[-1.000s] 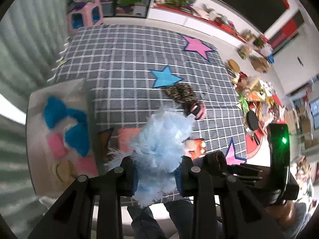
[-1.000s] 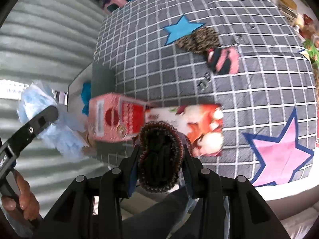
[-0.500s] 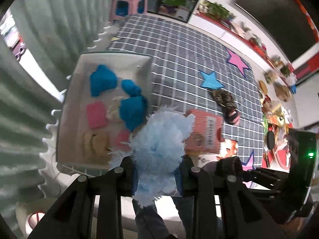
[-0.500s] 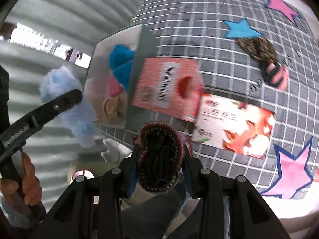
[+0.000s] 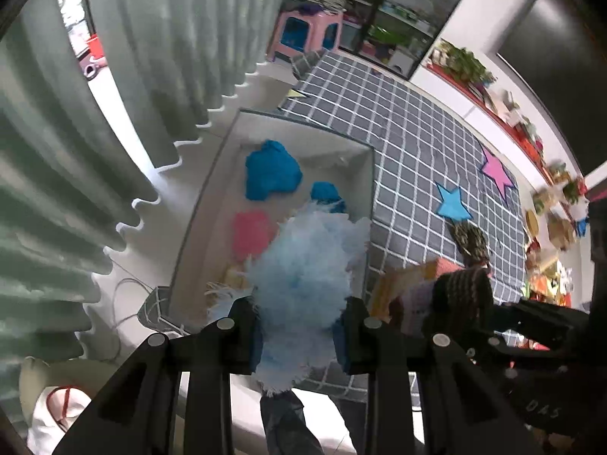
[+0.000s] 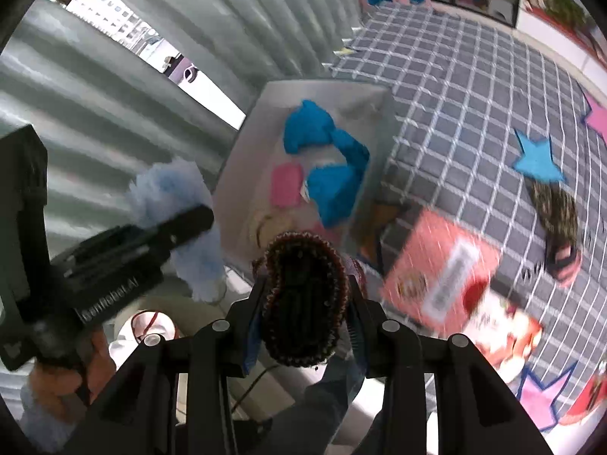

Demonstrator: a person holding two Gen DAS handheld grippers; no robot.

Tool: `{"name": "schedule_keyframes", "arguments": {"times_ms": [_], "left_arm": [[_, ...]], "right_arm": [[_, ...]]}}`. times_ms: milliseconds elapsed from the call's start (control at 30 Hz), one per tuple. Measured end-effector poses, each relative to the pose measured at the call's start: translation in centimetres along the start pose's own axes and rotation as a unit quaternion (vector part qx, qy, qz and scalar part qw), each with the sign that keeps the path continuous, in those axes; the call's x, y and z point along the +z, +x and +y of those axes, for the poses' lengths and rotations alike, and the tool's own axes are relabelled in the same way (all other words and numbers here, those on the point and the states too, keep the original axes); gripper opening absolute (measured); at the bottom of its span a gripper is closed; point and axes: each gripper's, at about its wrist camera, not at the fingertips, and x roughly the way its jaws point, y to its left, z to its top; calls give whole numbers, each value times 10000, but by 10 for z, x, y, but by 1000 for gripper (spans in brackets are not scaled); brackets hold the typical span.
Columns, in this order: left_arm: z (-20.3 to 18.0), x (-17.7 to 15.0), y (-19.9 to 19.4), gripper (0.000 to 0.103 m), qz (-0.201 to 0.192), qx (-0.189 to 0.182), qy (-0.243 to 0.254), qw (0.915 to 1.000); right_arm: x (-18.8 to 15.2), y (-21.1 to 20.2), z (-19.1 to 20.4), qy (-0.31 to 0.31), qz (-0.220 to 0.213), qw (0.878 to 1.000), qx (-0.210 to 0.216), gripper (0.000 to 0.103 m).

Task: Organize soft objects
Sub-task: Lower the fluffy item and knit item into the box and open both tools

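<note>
My left gripper [image 5: 299,337] is shut on a fluffy light-blue soft toy [image 5: 303,276] and holds it in the air over the near end of a white bin [image 5: 364,174]. The bin holds blue plush pieces [image 5: 271,170], a pink pad [image 5: 250,233] and tan items. My right gripper [image 6: 303,326] is shut on a dark knitted brown soft item [image 6: 303,295], in the air just off the bin's [image 6: 246,144] near edge. The left gripper with the toy [image 6: 170,197] shows at the left of the right wrist view.
The bin sits at the left end of a grey checked cloth [image 5: 417,159] with star patches. A pink box [image 6: 444,269], a picture box [image 6: 508,330] and a leopard-print slipper [image 6: 557,220] lie on the cloth. A grey curtain [image 5: 76,151] hangs to the left.
Both grippers have swung left from over the cloth toward the white bin, each still holding its soft item. The bin now lies straight ahead in both views.
</note>
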Motion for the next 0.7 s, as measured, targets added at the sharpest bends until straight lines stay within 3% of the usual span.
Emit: {"name": "schedule_keyframes", "arguments": {"times_ms": [367, 700], "left_arm": [[18, 12, 18, 32, 28, 121, -284, 9995], [20, 21, 31, 32, 127, 201, -298, 9993]], "right_arm": [[48, 19, 19, -258, 77, 9996, -84, 40], [65, 34, 24, -343, 201, 9992, -93, 40]]}}
